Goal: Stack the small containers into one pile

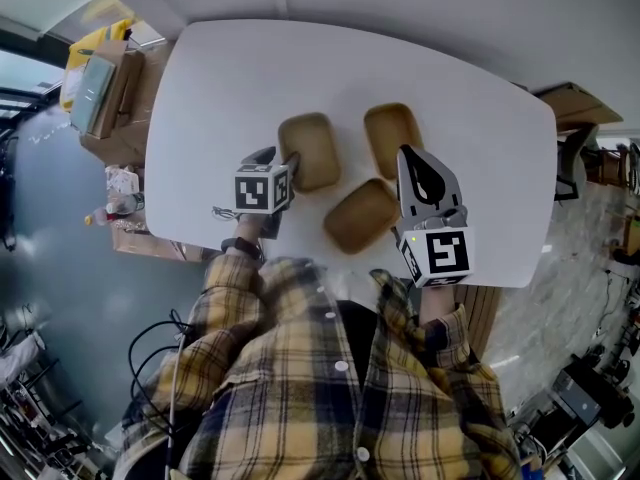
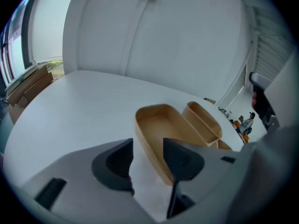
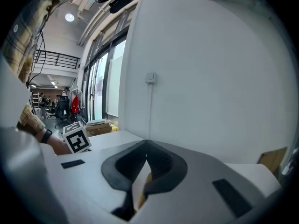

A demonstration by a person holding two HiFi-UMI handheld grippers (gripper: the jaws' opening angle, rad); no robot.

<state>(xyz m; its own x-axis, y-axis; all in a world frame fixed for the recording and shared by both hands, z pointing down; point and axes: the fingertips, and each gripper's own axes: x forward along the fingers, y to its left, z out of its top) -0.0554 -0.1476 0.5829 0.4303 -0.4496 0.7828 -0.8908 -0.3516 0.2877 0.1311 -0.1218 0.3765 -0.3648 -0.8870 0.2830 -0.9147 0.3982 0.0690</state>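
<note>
Three tan oblong containers lie open side up on the white table [image 1: 200, 98]. One is at the left [image 1: 310, 148], one at the far right [image 1: 392, 136], one nearer me [image 1: 361, 215]. My left gripper [image 1: 289, 165] is low at the left container's near end. In the left gripper view its jaws [image 2: 147, 143] stand open, with that container's side wall [image 2: 152, 146] running up to the gap close to the right jaw; the pads do not press on it. The other two [image 2: 203, 118] [image 2: 223, 145] lie beyond. My right gripper [image 1: 407, 153] [image 3: 146, 146] hangs shut and empty over the right-hand containers.
Cardboard boxes [image 1: 105, 88] [image 2: 28, 85] stand on the floor off the table's left edge. A white wall [image 2: 187, 41] rises just behind the table. More boxes and a chair [image 1: 575, 158] stand past the right edge. I stand at the table's near edge.
</note>
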